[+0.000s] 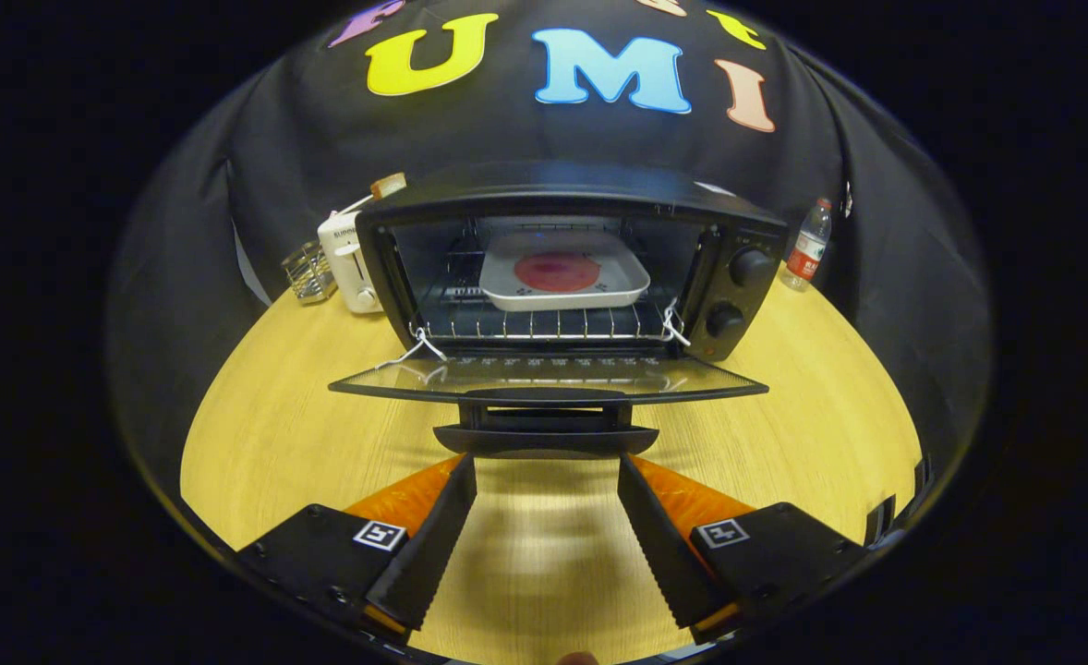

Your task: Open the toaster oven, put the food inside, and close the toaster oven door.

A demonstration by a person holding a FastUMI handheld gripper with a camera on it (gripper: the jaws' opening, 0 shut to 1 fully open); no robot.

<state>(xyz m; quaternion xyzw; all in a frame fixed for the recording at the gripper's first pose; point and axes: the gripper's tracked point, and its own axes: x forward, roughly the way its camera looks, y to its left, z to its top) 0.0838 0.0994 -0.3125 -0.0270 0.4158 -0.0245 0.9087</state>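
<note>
A black toaster oven (729, 231) stands on the yellow wooden table (267, 434) with its glass door (544, 377) folded down flat toward me. Inside, on the wire rack (544, 323), rests a white square tray (564, 271) holding a round red piece of food (558, 272). The door's black handle (544, 440) juts out just ahead of my fingertips. My gripper (546, 465) is open, its fingers (433, 536) spread wide just below and in front of the handle, with nothing between them but bare table.
A white pop-up toaster (348, 263) and a small wire rack (308, 273) stand left of the oven. A plastic water bottle (807, 245) stands to its right, near the black cloth wall. Two control knobs (749, 266) sit on the oven's right panel.
</note>
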